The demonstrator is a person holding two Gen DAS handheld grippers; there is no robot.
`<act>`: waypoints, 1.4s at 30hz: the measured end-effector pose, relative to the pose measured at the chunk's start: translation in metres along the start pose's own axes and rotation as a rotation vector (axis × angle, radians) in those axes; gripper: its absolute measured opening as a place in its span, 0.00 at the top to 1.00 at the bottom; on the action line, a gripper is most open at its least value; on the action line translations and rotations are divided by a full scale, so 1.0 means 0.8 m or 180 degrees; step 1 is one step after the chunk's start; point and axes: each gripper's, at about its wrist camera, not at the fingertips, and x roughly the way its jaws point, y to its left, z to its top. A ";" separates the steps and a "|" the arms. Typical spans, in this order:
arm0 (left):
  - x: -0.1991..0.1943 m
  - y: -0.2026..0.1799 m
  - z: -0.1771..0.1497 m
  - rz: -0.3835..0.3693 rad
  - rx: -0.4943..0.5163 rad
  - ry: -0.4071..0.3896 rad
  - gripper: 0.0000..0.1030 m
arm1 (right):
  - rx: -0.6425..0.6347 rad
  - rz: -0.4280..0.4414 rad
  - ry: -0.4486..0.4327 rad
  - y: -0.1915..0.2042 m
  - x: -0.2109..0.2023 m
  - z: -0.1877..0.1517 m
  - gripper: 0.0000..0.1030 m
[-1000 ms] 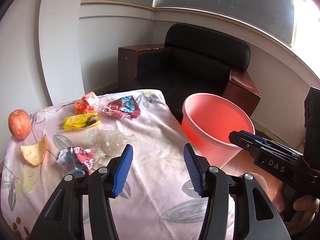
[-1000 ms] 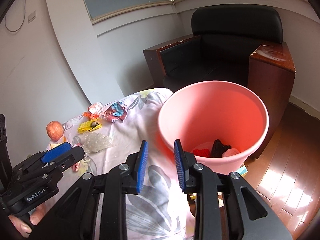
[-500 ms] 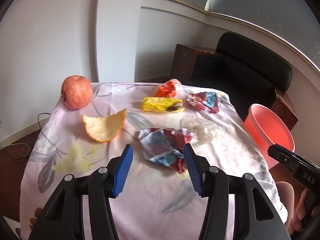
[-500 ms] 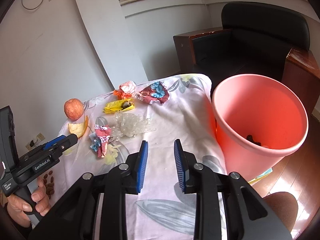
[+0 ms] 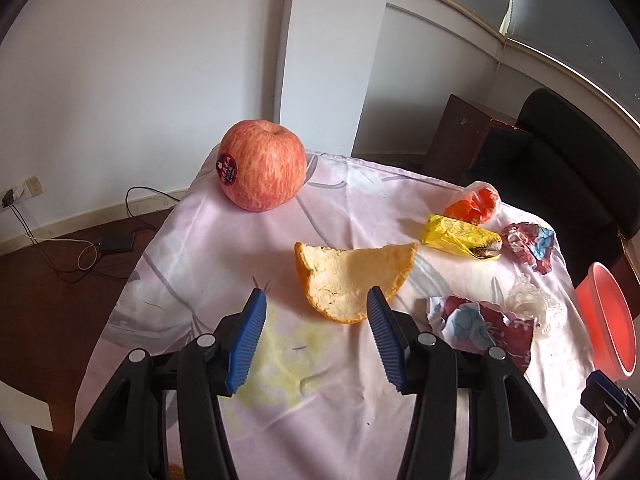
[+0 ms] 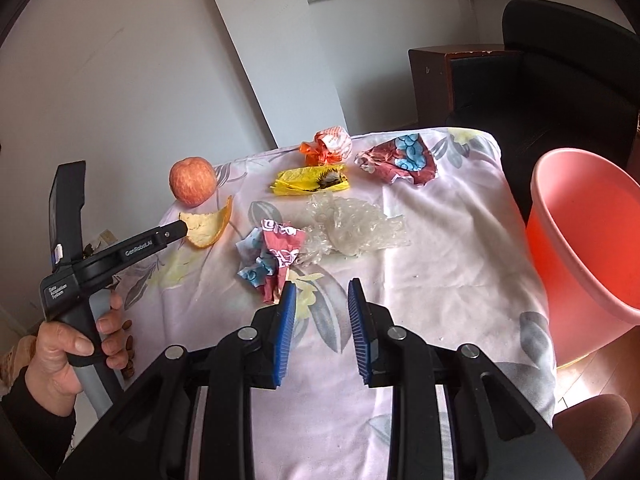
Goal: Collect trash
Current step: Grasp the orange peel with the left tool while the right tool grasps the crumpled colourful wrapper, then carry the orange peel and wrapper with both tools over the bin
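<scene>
An orange peel (image 5: 352, 276) lies on the flowered cloth, just ahead of my left gripper (image 5: 316, 304), which is open and empty. It also shows in the right wrist view (image 6: 208, 226). My right gripper (image 6: 322, 300) is open and empty, just short of a crumpled red and blue wrapper (image 6: 272, 258). Clear crumpled plastic (image 6: 352, 228), a yellow wrapper (image 6: 310, 180), an orange wrapper (image 6: 328, 146) and a second red and blue wrapper (image 6: 400, 160) lie farther back. The pink bin (image 6: 588, 232) stands at the table's right side.
A whole apple (image 5: 262, 164) sits at the table's far left corner. A black armchair (image 6: 560, 56) and a brown side table stand behind the table. Cables and a charger lie on the floor at the left (image 5: 100, 244).
Both grippers swung left, away from the bin and toward the trash on the table. My left gripper came close to the orange peel, my right to the near wrapper. Both stayed open.
</scene>
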 end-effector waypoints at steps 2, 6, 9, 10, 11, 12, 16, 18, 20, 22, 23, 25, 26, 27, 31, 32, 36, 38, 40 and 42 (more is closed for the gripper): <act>0.013 0.003 0.005 0.0000 -0.0077 0.0039 0.53 | 0.0003 0.0020 0.0027 0.003 0.006 0.001 0.74; 0.033 0.002 0.011 0.0043 -0.0131 0.0116 0.75 | 0.0031 0.0083 0.0124 0.005 0.019 0.004 0.73; 0.042 0.006 0.013 0.0030 -0.0246 0.0209 0.93 | 0.0011 0.0115 0.0146 0.012 0.028 0.007 0.73; 0.042 0.007 0.012 0.0018 -0.0268 0.0209 0.94 | 0.0003 0.0127 0.0153 0.014 0.032 0.008 0.73; 0.040 0.007 0.012 0.0000 -0.0268 0.0200 0.94 | -0.0002 0.0143 0.0163 0.017 0.036 0.010 0.73; 0.038 0.007 0.011 -0.0005 -0.0255 0.0185 0.94 | -0.0003 0.0160 0.0178 0.018 0.041 0.011 0.74; 0.021 0.010 0.009 -0.0023 -0.0213 0.0117 0.95 | 0.0006 0.0183 0.0236 0.023 0.061 0.014 0.74; 0.013 0.015 0.007 -0.0055 -0.0238 0.0104 0.95 | 0.0032 0.0197 0.0234 0.023 0.067 0.015 0.74; 0.004 0.019 0.004 -0.0083 -0.0259 0.0096 0.95 | 0.0057 0.0213 0.0222 0.023 0.072 0.016 0.73; -0.003 0.023 0.001 -0.0120 -0.0262 0.0090 0.95 | 0.0053 0.0200 0.0245 0.024 0.079 0.017 0.74; -0.007 0.024 0.000 -0.0132 -0.0264 0.0089 0.95 | 0.0056 0.0201 0.0261 0.025 0.081 0.017 0.74; -0.013 0.026 -0.003 -0.0161 -0.0273 0.0087 0.95 | 0.0083 0.0209 0.0289 0.024 0.086 0.017 0.74; -0.017 0.026 -0.003 -0.0168 -0.0271 0.0081 0.95 | 0.0089 0.0206 0.0305 0.024 0.088 0.016 0.74; -0.020 0.026 -0.004 -0.0176 -0.0269 0.0073 0.95 | 0.0090 0.0205 0.0319 0.025 0.089 0.016 0.78; -0.034 0.024 -0.005 -0.0225 -0.0246 0.0033 0.95 | 0.0027 0.0213 0.0304 0.027 0.083 0.013 0.93; -0.038 0.023 -0.006 -0.0236 -0.0232 0.0021 0.95 | 0.0015 0.0223 0.0285 0.027 0.080 0.013 0.93; -0.052 0.015 -0.007 -0.0258 -0.0154 -0.0044 0.95 | -0.0059 0.0213 0.0181 0.031 0.060 0.013 0.94; -0.058 0.011 -0.008 -0.0277 -0.0129 -0.0071 0.95 | -0.0081 0.0237 0.0141 0.031 0.049 0.012 0.94; -0.066 0.007 -0.008 -0.0308 -0.0110 -0.0091 0.95 | -0.0078 0.0275 0.0106 0.030 0.037 0.011 0.94; -0.073 0.004 -0.009 -0.0339 -0.0093 -0.0114 0.95 | -0.0044 0.0309 0.0065 0.028 0.025 0.010 0.94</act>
